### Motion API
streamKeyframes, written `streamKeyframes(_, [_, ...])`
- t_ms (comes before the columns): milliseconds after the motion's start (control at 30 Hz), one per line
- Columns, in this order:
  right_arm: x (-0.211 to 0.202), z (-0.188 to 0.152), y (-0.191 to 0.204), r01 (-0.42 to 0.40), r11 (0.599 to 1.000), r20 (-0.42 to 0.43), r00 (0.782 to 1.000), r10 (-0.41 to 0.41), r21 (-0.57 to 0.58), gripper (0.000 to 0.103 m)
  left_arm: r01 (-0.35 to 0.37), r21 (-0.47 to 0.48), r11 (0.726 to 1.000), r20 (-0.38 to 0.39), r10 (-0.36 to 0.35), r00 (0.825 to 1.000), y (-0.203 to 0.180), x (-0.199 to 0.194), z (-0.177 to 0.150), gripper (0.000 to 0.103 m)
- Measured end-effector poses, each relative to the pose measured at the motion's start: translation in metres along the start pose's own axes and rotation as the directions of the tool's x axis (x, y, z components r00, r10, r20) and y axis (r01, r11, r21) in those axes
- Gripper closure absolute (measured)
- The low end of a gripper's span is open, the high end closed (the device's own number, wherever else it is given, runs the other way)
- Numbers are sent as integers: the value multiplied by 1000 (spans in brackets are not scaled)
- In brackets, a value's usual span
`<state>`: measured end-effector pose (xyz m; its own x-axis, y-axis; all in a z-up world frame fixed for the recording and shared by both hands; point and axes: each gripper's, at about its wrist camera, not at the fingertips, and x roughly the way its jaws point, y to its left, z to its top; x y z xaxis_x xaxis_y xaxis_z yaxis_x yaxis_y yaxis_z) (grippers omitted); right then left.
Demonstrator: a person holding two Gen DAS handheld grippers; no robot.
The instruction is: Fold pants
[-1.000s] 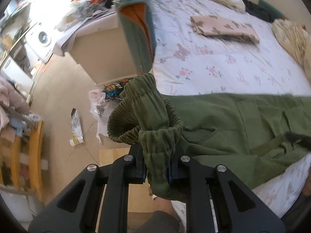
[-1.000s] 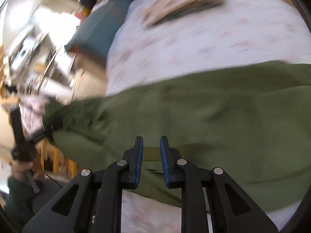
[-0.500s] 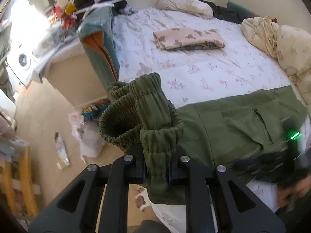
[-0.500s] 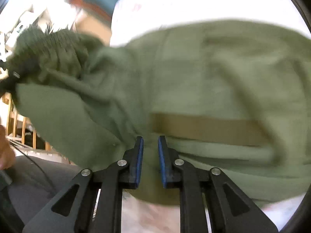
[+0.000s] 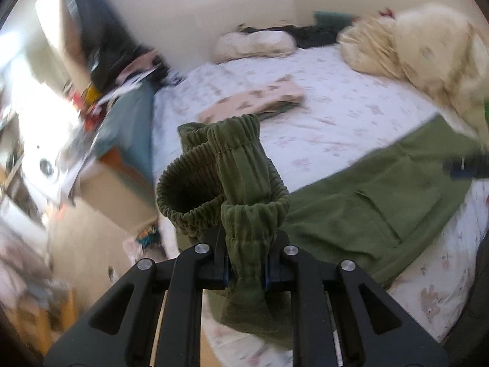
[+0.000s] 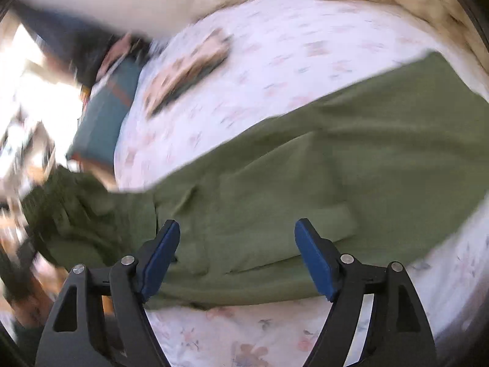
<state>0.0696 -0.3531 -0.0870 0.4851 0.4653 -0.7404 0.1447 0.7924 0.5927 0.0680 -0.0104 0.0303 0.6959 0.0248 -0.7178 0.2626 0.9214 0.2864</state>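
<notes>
Green pants lie spread across the floral bed sheet, also in the right wrist view. My left gripper is shut on the ribbed elastic waistband, which stands bunched up above the fingers near the bed's left edge. My right gripper is open and empty, jaws wide apart, just above the near edge of the pants. The right gripper shows as a dark blur at the right of the left wrist view.
A folded beige garment lies mid-bed. A cream duvet is heaped at the far right and a pillow at the head. A teal cloth hangs off the left edge by a cluttered cabinet.
My right gripper has opened wide and pulled back from the fabric it was closed over. My left gripper has lifted and swung right, still holding the waistband.
</notes>
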Motion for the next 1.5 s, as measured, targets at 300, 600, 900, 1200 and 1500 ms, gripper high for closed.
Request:
streamKeyframes(300, [-28,16,-27,-117,984,112,988,102,137,23,69,227,972,-136,-38,990,-170,78,-42,90])
streamKeyframes(600, [-17,17,-21,-125,987,47,992,120,105,23,330,23,944,-208,-318,925,-159,79,-52,23])
streamKeyframes(900, [23,8,20,-116,993,-98,989,113,-26,23,85,-288,954,-215,-151,965,-11,66,-71,17])
streamKeyframes(1200, [127,-26,101,-40,948,-247,968,-41,-314,24,-1,-372,928,-490,-196,849,-14,149,-123,17])
streamKeyframes(1500, [120,-6,38,-76,996,-207,976,63,-54,88,15,-476,879,-352,-206,913,14,112,-103,17])
